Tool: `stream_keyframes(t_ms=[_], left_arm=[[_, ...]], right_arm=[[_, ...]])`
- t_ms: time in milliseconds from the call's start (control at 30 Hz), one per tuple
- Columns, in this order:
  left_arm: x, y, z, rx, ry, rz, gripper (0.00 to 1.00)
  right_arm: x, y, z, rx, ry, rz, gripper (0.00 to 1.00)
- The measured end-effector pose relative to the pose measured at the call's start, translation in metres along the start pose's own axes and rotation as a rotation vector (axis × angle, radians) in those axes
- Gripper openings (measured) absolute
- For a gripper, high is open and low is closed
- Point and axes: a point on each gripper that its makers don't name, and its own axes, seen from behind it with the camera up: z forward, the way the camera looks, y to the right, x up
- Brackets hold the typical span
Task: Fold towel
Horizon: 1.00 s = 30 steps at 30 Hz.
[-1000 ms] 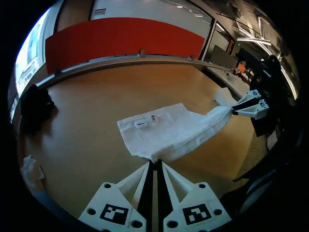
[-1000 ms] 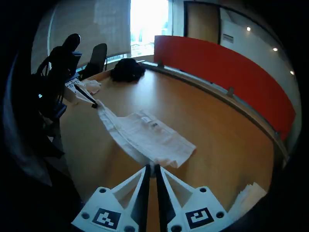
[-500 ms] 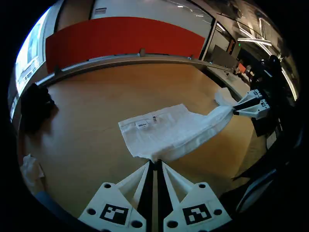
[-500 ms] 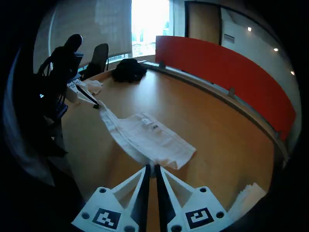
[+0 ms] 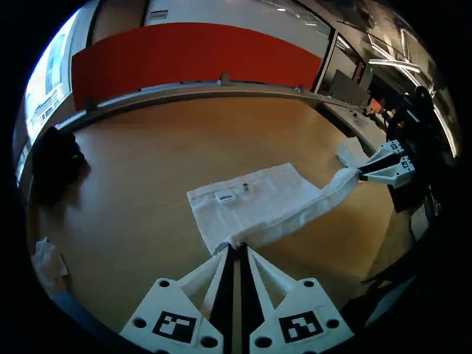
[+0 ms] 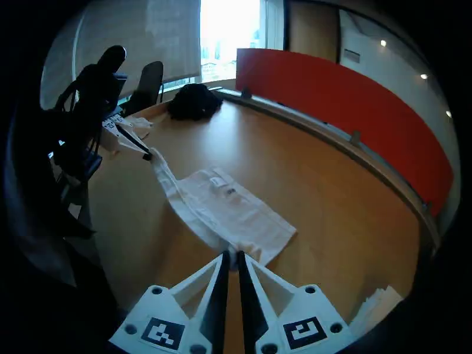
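My left tool (image 5: pixel 234 246) has its fingers pressed together on one near corner of the white towel (image 5: pixel 259 200), and my right tool (image 6: pixel 232 253) is clamped the same way on the other near corner. I hold both ends of one edge so that the edge comes up as a straight line instead of sagging in the middle. It runs as a raised, rolled band from one tool to the other.

The rest of the towel lies flat on the wooden counter (image 5: pixel 135 177), out in the middle, with its small label (image 5: pixel 225 196) facing up. I judge the flat part is left down on purpose: its weight anchors the far edge while I carry the lifted edge over it. The fold itself is not yet made. The next move needs both tools to travel level, so the corners land square.
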Motion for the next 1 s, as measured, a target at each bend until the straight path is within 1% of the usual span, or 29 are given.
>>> stream_keyframes(t_ms=[267, 600, 800, 1000], left_arm=[[0.010, -0.011, 0.025, 0.021, -0.016, -0.009, 0.07], [0.023, -0.026, 0.049, 0.056, -0.023, 0.008, 0.07], [0.024, -0.029, 0.059, 0.061, -0.033, 0.019, 0.07], [0.022, -0.030, 0.067, 0.062, -0.043, 0.020, 0.07]], right_arm=[[-0.002, 0.022, 0.020, -0.018, -0.025, 0.008, 0.11], [0.001, 0.043, 0.045, -0.030, -0.041, 0.014, 0.11], [-0.001, 0.050, 0.051, -0.032, -0.049, 0.017, 0.11], [-0.006, 0.054, 0.055, -0.032, -0.062, 0.019, 0.11]])
